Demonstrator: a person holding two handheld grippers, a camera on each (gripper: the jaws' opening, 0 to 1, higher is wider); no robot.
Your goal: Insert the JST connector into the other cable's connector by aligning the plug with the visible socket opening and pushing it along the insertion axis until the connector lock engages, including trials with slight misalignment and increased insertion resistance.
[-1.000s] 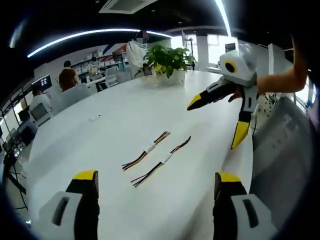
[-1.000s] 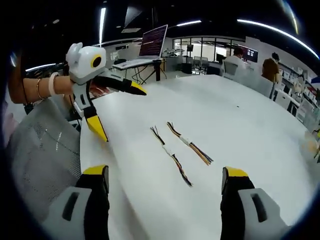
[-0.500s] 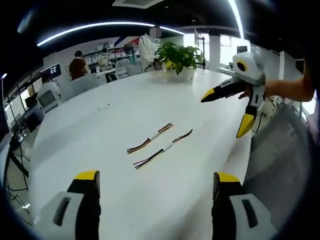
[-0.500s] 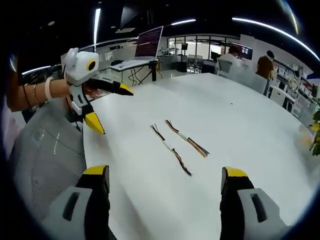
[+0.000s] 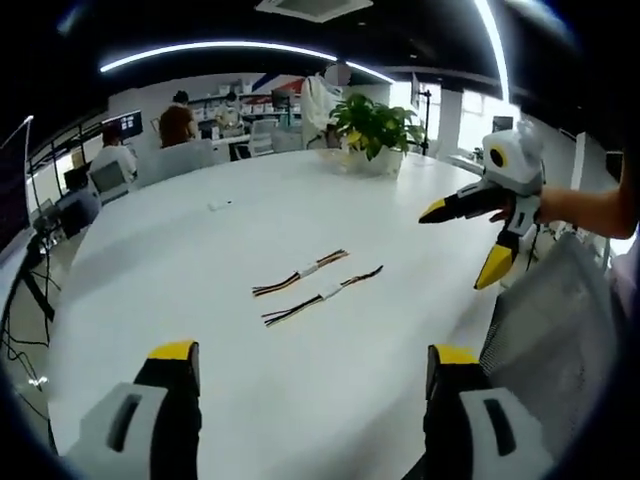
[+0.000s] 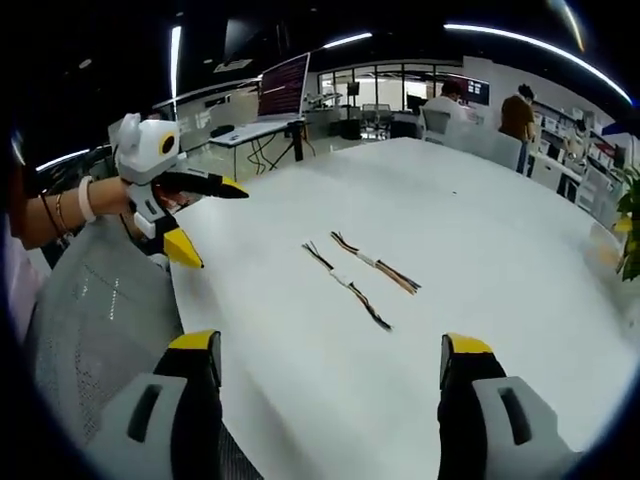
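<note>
Currently, cables: two cables (image 5: 300, 274) (image 5: 322, 296) lie side by side, apart, on white table (image 5: 200, 250).
Left gripper (image 5: 305, 370): jaws wide, empty.
Right gripper (image 6: 328, 365): jaws wide, empty.

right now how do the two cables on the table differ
In the left gripper view the farther cable shows an orange-yellow wire bundle at one end; the nearer cable looks darker and thinner. The nearer cable also reaches further toward the right gripper than the farther cable does. Both lie flat on the white table, roughly parallel and apart, each with a white connector mid-length, untouched by either open gripper.
</note>
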